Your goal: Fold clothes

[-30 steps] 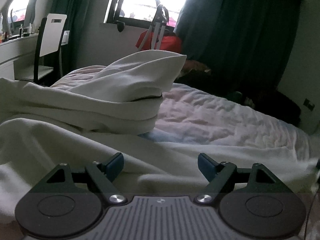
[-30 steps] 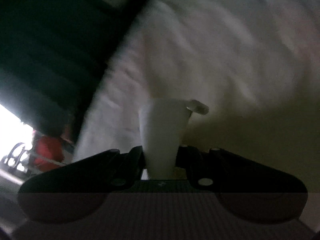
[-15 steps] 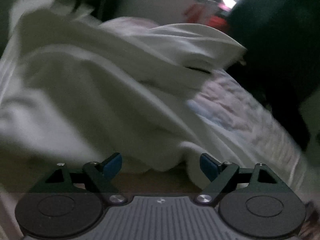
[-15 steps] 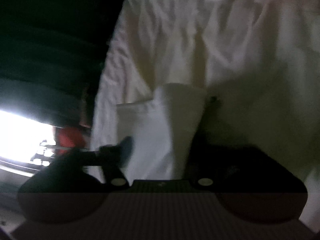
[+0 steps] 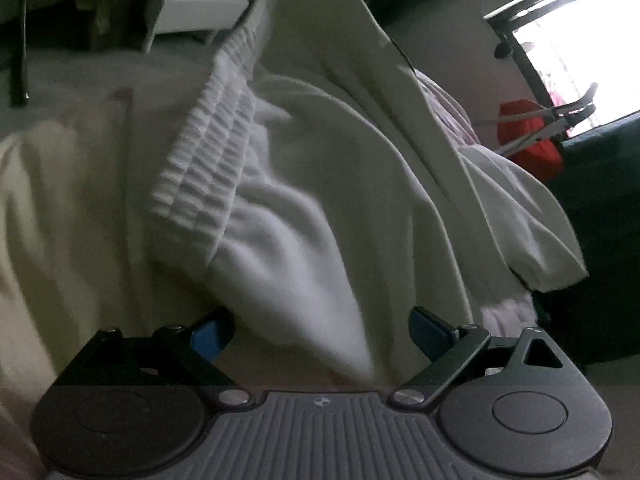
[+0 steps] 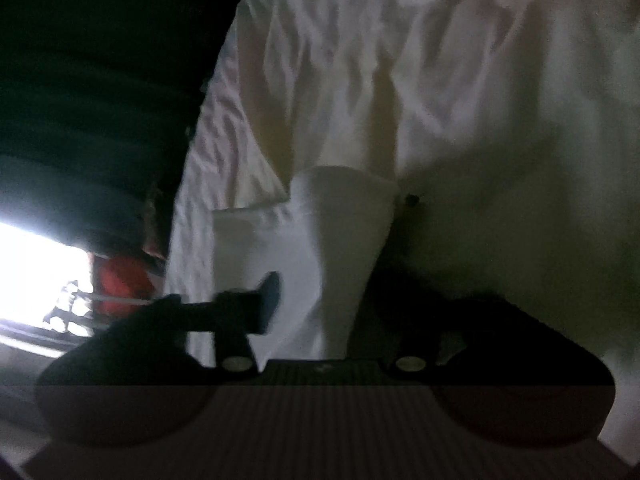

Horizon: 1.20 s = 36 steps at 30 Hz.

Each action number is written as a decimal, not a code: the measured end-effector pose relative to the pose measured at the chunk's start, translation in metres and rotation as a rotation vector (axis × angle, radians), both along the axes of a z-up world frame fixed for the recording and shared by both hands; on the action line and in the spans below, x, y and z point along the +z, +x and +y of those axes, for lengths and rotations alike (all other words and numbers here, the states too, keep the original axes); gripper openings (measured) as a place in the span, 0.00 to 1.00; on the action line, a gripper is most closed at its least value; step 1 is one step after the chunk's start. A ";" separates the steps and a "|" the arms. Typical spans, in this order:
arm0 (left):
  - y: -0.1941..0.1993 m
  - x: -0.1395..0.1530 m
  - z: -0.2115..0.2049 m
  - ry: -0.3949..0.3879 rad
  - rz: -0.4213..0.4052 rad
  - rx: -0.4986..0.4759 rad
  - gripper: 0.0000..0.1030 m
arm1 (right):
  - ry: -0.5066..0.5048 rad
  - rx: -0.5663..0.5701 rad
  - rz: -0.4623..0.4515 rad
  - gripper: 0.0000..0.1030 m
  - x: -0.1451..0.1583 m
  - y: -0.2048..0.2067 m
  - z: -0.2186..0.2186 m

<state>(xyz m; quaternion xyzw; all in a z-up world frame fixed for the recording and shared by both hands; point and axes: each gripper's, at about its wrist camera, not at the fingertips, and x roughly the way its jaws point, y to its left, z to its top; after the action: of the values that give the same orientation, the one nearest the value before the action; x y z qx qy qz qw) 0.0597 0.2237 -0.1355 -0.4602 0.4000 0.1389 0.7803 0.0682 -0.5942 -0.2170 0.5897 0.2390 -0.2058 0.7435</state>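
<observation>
A cream-white garment lies in a soft heap on the bed. The cloth looks thick and fleecy, with deep rounded folds, and a ribbed, gathered elastic band runs down its left side in fine parallel ridges. One flat panel of it slopes away to the right and ends in a blunt squared corner that overhangs the pale pink, wrinkled sheet.

The left gripper is black, with 2 round discs on a ridged grey plate and 2 blue-tipped fingers. Its jaws stand wide apart and have just been opening further; a drooping fold of the garment hangs between them, but the pads do not press on it.

In the right wrist view the picture is dim. A folded strip of the same white cloth rises upright like a blunt column between the fingers of the right gripper, above the creased sheet. The left finger is clear of the cloth with a gap showing; the right one is lost in shadow. These jaws have just been closing, yet they are only part-way in and I cannot tell whether they grip the strip.

Behind are dark curtains, a bright window and a red bag.
</observation>
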 end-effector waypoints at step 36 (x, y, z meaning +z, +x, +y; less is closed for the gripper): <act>-0.053 0.068 0.050 0.440 -0.028 -0.104 0.21 | -0.313 0.035 0.300 0.12 0.029 0.000 0.004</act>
<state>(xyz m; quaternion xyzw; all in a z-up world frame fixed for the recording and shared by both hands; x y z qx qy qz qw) 0.0066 0.2737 -0.0671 -0.2596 0.3724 0.1757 0.8736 0.0684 -0.5905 -0.1880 0.4255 0.3222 -0.3130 0.7856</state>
